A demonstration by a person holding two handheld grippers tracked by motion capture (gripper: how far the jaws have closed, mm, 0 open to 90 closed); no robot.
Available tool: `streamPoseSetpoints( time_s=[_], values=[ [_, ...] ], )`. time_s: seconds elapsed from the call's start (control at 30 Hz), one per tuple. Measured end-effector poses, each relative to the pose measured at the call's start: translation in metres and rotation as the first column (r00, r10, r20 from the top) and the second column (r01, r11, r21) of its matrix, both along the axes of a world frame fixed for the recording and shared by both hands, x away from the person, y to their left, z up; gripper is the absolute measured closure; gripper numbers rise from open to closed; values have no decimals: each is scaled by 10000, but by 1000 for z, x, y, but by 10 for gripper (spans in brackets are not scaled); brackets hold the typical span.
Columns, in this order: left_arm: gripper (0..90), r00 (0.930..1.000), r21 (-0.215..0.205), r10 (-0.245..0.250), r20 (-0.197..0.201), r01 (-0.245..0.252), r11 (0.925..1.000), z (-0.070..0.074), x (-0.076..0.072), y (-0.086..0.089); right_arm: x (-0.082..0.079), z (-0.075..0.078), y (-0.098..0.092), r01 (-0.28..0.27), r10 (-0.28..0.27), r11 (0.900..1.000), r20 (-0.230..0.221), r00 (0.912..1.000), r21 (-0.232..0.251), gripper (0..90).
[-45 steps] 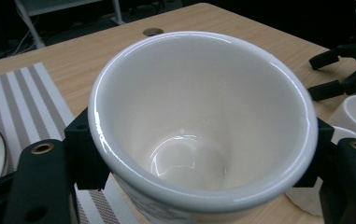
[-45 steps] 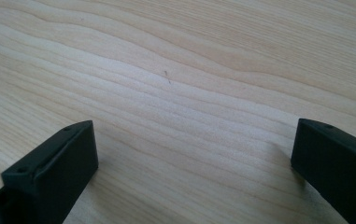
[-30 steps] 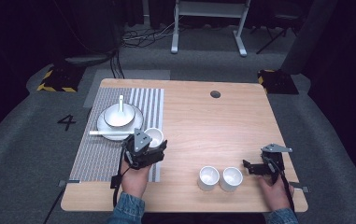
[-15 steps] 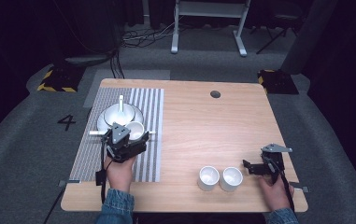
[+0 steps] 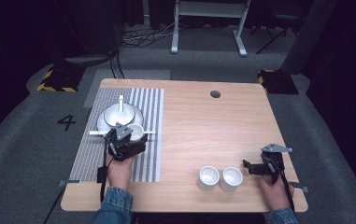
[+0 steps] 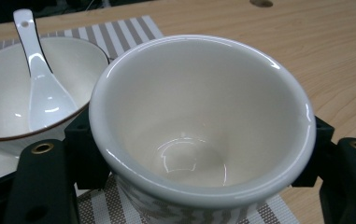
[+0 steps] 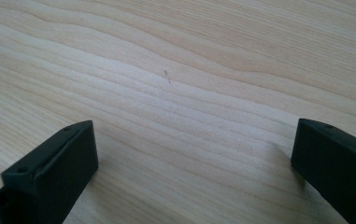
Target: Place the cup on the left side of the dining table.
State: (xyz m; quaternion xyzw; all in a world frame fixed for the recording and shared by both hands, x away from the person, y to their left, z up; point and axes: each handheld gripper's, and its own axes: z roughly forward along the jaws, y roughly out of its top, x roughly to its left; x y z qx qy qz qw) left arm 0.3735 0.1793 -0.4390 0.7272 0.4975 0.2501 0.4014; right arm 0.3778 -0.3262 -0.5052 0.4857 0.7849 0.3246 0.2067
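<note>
Since a second ago the left gripper [image 5: 131, 138] has carried its white cup [image 6: 203, 126] from the table's lower middle up and left, over the striped placemat [image 5: 122, 135]; the right gripper [image 5: 250, 167] has not moved. On the wooden table [image 5: 213, 126], the left jaws are clamped on the cup's sides, just beside the bowl [image 5: 112, 115] with its spoon [image 6: 38, 74], left of centre in the high view. The right jaws stand wide apart over bare wood, right of two more cups [image 5: 220, 178] at lower centre. The likeliest mishap is the held cup clipping the bowl's rim, or slipping on its smooth glaze.
</note>
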Motion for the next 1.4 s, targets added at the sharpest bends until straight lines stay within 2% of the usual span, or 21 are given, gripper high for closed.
streamPoseSetpoints(
  time_s=[0.03, 0.07, 0.13, 0.17, 0.23, 0.27, 0.43, 0.5, 0.6, 0.93, 1.2, 1.4],
  values=[
    [263, 10000, 0, 0, 0, 0, 10000, 0, 0, 0, 0, 0, 0, 0, 0, 10000, 0, 10000, 0, 6],
    [264, 9999, 249, -46, -163, 50, 9997, -4, 2, -2, 0, 0, 0, 6, -6, 10000, -5, 10000, 3, 6],
    [264, 9997, 258, -62, -231, 68, 9996, -5, 3, -2, 0, 0, 0, 3, -3, 10000, -4, 10000, 4, 6],
    [264, 9990, 252, -8, -450, 19, 9997, -9, 6, -3, 0, 0, 0, 2, -2, 10000, -3, 10000, 3, 6],
    [264, 9988, 241, 79, -487, -67, 9997, -11, 7, -3, 0, 0, 0, 3, -3, 10000, -5, 10000, 3, 6],
    [264, 9978, 143, 143, -645, -134, 9998, -16, 9, -3, 0, 0, 0, 0, 0, 10000, 0, 10000, 0, 6],
    [264, 9954, 254, 132, -946, -108, 9996, -26, 13, -6, 0, 0, 0, 1, -1, 10000, 0, 10000, 0, 6],
    [264, 9950, 413, 182, -985, -142, 9990, -29, 14, -7, 0, 0, 0, 6, -6, 10000, -3, 10000, 2, 6],
    [264, 9952, 346, 221, -951, -189, 9992, -30, 14, -8, 0, 0, 0, 6, -6, 10000, 14, 10000, -8, 6],
    [264, 9881, 368, 295, -1507, -243, 9990, -41, 19, -7, 0, 0, 0, 16, -16, 10000, 2, 10000, -1, 6],
    [263, 9906, 255, 347, -1322, -316, 9992, -44, 17, -5, 0, 0, 0, 24, -24, 10000, -2, 10000, 0, 6],
    [263, 9907, 513, 298, -1329, -231, 9984, -45, 15, -5, 0, 0, 0, 16, -16, 10000, 2, 10000, 0, 6]
  ],
)
